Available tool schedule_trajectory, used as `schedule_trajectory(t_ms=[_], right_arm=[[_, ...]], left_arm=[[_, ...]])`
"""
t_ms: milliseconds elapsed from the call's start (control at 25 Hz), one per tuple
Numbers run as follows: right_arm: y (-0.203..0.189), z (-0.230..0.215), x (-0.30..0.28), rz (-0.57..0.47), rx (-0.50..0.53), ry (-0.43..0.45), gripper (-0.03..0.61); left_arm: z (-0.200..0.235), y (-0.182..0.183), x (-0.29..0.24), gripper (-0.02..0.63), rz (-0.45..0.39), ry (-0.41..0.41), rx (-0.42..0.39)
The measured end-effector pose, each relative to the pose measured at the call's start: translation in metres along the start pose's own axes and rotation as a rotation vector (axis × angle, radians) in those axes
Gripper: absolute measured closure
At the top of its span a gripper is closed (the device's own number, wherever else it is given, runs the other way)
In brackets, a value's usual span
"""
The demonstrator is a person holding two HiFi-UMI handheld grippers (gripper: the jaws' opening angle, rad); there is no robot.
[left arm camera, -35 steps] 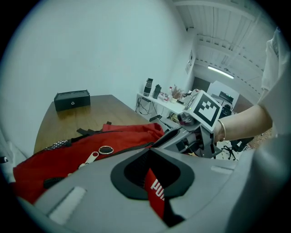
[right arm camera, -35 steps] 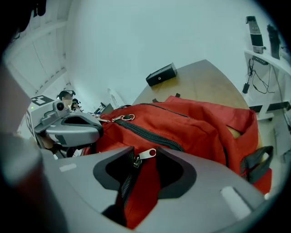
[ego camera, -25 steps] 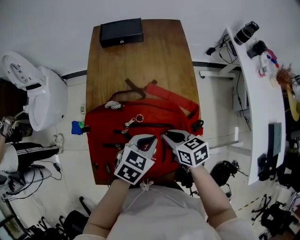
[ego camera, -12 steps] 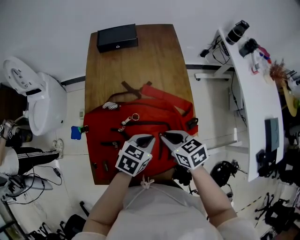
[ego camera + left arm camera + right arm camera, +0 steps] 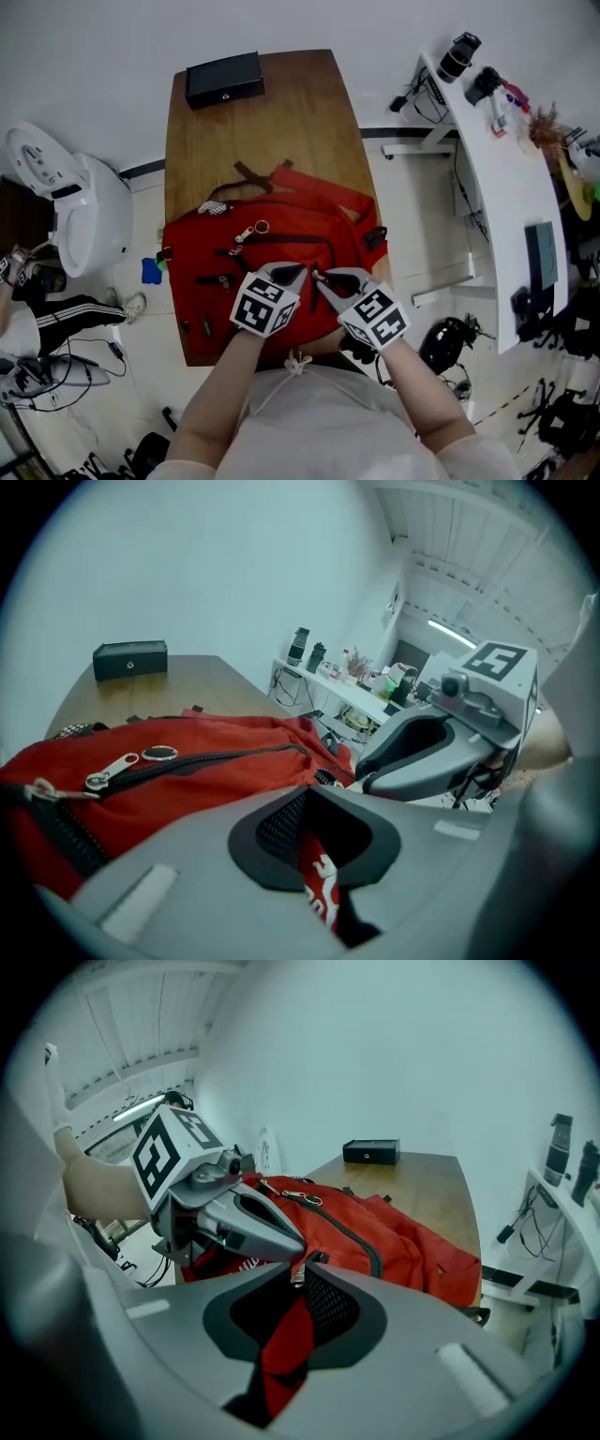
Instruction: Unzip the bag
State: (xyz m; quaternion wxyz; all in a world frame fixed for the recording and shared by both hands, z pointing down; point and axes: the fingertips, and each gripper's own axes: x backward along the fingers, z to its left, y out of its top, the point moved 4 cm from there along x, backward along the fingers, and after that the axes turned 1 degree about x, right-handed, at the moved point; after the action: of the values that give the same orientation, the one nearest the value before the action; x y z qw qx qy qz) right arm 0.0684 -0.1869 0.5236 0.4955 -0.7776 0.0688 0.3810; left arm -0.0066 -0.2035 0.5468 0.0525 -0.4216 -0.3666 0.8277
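Observation:
A red backpack (image 5: pixel 281 248) lies flat on the wooden table (image 5: pixel 262 131), its long black zipper (image 5: pixel 281 240) closed. Both grippers sit at the bag's near edge with their tips almost touching. My left gripper (image 5: pixel 295 273) is shut, with red fabric with white print (image 5: pixel 322 907) gathered between its jaws (image 5: pixel 314 787). My right gripper (image 5: pixel 319 276) is shut at the zipper's end, a small silvery zipper pull (image 5: pixel 296 1277) pinched at its tips (image 5: pixel 302 1271), red fabric bunched behind them. Each gripper shows in the other's view: the right gripper (image 5: pixel 375 769) and the left gripper (image 5: pixel 295 1239).
A black box (image 5: pixel 223 80) stands at the table's far end. The bag's straps (image 5: pixel 319 190) trail toward it, and loose metal pulls with a ring (image 5: pixel 251 232) lie on the bag. A white appliance (image 5: pixel 70 202) stands left; a white desk (image 5: pixel 511 178) with bottles runs along the right.
Both grippers have stayed at the bag's near edge, their tips drawn slightly closer together. The head view has drifted a little, so the bag and table sit higher and further left.

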Motion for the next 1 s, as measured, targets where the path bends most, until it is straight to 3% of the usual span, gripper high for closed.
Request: schedule_trajectory(t_ms=[360, 1000], right_arm=[[-0.019, 0.02, -0.001, 0.063, 0.084, -0.001, 0.525], [-0.067, 0.047, -0.01, 0.162, -0.012, 0.027, 0.525]], left_arm=[[0.002, -0.001, -0.002, 0.607, 0.006, 0.024, -0.018], [0.001, -0.002, -0.002, 0.607, -0.016, 0.01, -0.066]])
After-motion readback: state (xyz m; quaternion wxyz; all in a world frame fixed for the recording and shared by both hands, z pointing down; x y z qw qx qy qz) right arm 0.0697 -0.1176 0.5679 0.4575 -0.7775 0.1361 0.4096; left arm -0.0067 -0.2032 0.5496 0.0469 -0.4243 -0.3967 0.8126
